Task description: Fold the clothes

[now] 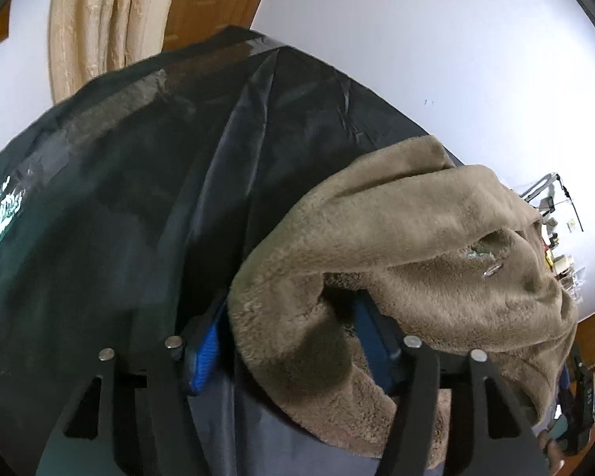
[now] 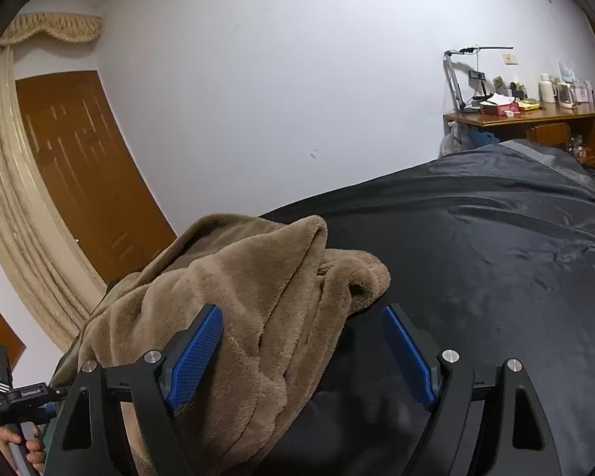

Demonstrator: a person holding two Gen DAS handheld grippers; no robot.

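A plain white wall (image 2: 297,79) is seen across the upper part of both views. A brown panelled wooden door (image 2: 87,166) stands at the left of the right wrist view, framed by a cream ribbed curtain (image 2: 16,206). A brown wooden desk (image 2: 535,119) crowded with small items sits at the upper right. The lower frame is filled by a dark glossy sheet-covered surface (image 2: 496,258).

A tan plush fleece garment (image 2: 250,301) is heaped on that surface, at lower centre-left in the right wrist view and lower right in the left wrist view (image 1: 396,246).

The right gripper (image 2: 309,353) is held low over the garment's edge, its blue-padded fingers (image 2: 196,357) spread wide, one resting against the fleece.

The left gripper (image 1: 293,341) is buried in the fleece; its fingers (image 1: 204,361) appear parted, though the far pad is mostly hidden, so a pinch cannot be ruled out.
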